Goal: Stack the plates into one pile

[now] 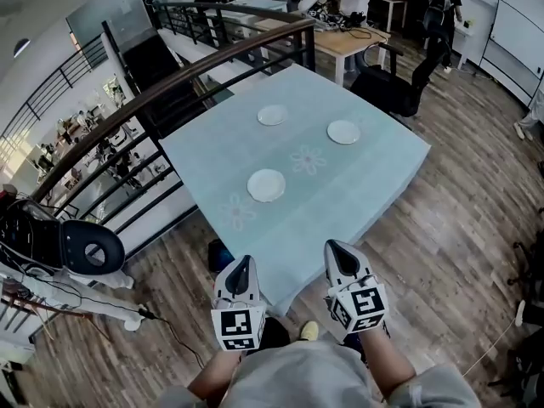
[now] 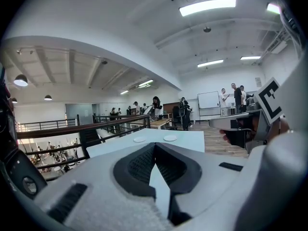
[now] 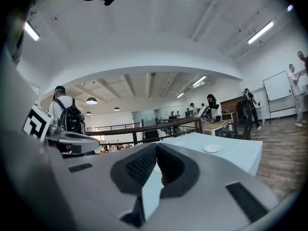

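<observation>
Three white plates lie apart from one another on the table, none on top of another. The nearest plate sits toward my side of the cloth. The far left plate and the far right plate lie further off, near the opposite edge. A pale flower print on the cloth falls between the three. The table is square, set with one corner toward me, under a light blue-green cloth that hangs over its sides.

My left gripper and right gripper are short of the plates, one on each side of that near corner in the head view, both pointing toward the table. Neither touches a plate. The left gripper is clenched, its ribbed black pads meeting at the tips with nothing between them. The right gripper looks the same in its own view, tips together and empty.

Around the table is wooden plank floor. A dark handrail runs past the table's left side, with a lower level visible beyond it. Behind the table stand a black office chair and a wooden desk, with several people at the far end of the room and a whiteboard at the right wall.
</observation>
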